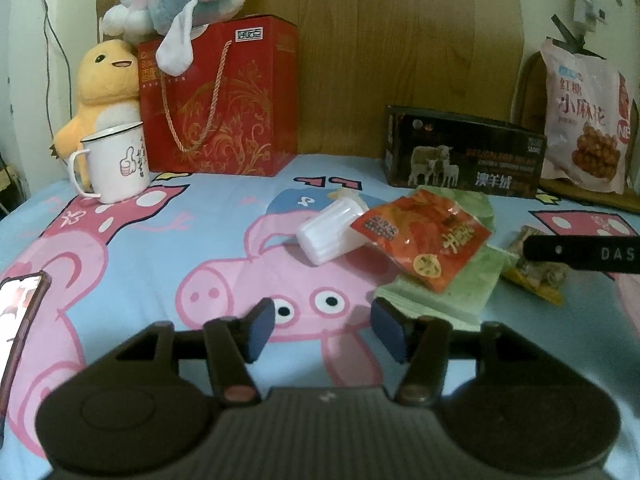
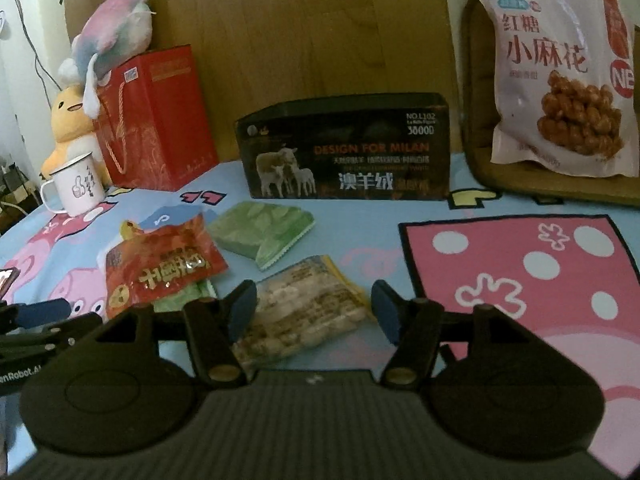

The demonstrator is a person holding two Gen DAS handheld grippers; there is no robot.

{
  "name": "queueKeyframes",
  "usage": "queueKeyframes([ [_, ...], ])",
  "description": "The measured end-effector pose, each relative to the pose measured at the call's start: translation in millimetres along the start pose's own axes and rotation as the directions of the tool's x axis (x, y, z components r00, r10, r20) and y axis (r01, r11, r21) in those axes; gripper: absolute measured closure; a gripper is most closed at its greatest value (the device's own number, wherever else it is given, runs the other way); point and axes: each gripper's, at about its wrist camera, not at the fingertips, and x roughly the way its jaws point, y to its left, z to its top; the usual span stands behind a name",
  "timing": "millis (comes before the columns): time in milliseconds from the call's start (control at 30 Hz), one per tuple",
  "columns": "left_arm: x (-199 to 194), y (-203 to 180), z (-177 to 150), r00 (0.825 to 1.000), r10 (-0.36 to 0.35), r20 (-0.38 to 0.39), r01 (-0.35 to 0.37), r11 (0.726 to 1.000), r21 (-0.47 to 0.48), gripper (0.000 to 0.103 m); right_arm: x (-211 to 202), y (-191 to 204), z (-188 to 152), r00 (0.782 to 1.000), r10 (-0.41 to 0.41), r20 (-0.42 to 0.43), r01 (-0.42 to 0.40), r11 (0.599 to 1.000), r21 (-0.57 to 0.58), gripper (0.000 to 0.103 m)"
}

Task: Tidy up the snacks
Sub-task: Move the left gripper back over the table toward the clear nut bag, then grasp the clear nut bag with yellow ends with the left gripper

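Observation:
A red snack packet [image 1: 424,246] [image 2: 160,268] lies on a green packet [image 1: 452,280] beside a white ribbed cup [image 1: 330,232] on the bedsheet. Another green packet [image 2: 264,232] lies further back. A clear packet of pale snacks [image 2: 304,312] [image 1: 540,272] lies between the fingers of my right gripper [image 2: 314,312], which is open around it. My left gripper [image 1: 324,330] is open and empty, just short of the green packet. A dark open box [image 2: 348,152] [image 1: 464,156] stands behind the snacks.
A large pink snack bag [image 2: 560,76] leans on a wooden tray at the back right. A red gift bag [image 1: 220,100], plush toys [image 1: 104,92] and a white mug [image 1: 116,164] stand at the back left. A phone [image 1: 20,308] lies at the left edge.

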Motion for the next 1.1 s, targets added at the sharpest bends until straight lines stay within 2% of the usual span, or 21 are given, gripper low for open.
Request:
queueKeyframes([
  [133, 0.3, 0.2, 0.3, 1.000, -0.001, 0.000, 0.001, 1.000, 0.001, 0.048, -6.9, 1.2, -3.4, 1.000, 0.000, -0.004, 0.000, 1.000, -0.006, 0.042],
  [267, 0.2, 0.4, 0.5, 1.000, -0.002, -0.001, 0.002, 1.000, -0.001, 0.048, -17.4, -0.5, -10.8, 0.999, 0.038, -0.017, -0.038, 0.999, 0.025, 0.042],
  [633, 0.4, 5.5, 0.3, 1.000, -0.024, -0.008, 0.024, 0.999, -0.034, 0.048, -67.4, 29.8, -51.3, 0.994, 0.108, -0.018, -0.109, 0.994, -0.030, 0.042],
  [767, -0.1, 10.4, 0.3, 0.999, -0.049, -0.004, 0.048, 0.997, -0.059, 0.047, -84.8, 41.4, -66.3, 0.985, 0.168, -0.024, -0.169, 0.985, -0.036, 0.038],
  [833, -1.8, 14.9, 0.4, 0.997, -0.082, -0.001, 0.082, 0.994, -0.078, 0.047, -94.7, 39.3, -70.1, 0.972, 0.233, -0.010, -0.233, 0.972, -0.011, 0.030],
  [867, -3.9, 19.5, 0.0, 0.994, -0.106, 0.001, 0.106, 0.990, -0.096, 0.046, -99.2, 37.7, -71.0, 0.965, 0.263, -0.005, -0.263, 0.965, -0.002, 0.022],
  [933, -12.6, 28.2, -2.9, 0.989, -0.148, -0.004, 0.146, 0.981, -0.125, 0.046, -107.5, 37.3, -72.3, 0.956, 0.294, -0.005, -0.294, 0.955, -0.042, 0.016],
  [967, -19.0, 32.0, -5.0, 0.983, -0.182, -0.007, 0.179, 0.974, -0.136, 0.046, -111.8, 39.4, -73.2, 0.958, 0.288, 0.000, -0.287, 0.955, -0.077, 0.014],
  [1033, -33.4, 36.9, -10.5, 0.963, -0.269, -0.027, 0.262, 0.953, -0.149, 0.046, -115.8, 40.6, -73.2, 0.957, 0.290, -0.016, -0.288, 0.941, -0.175, 0.012],
  [1100, -48.3, 40.6, -17.3, 0.926, -0.373, -0.061, 0.357, 0.916, -0.185, 0.049, -114.3, 40.6, -71.6, 0.954, 0.297, -0.047, -0.298, 0.918, -0.260, 0.011],
])
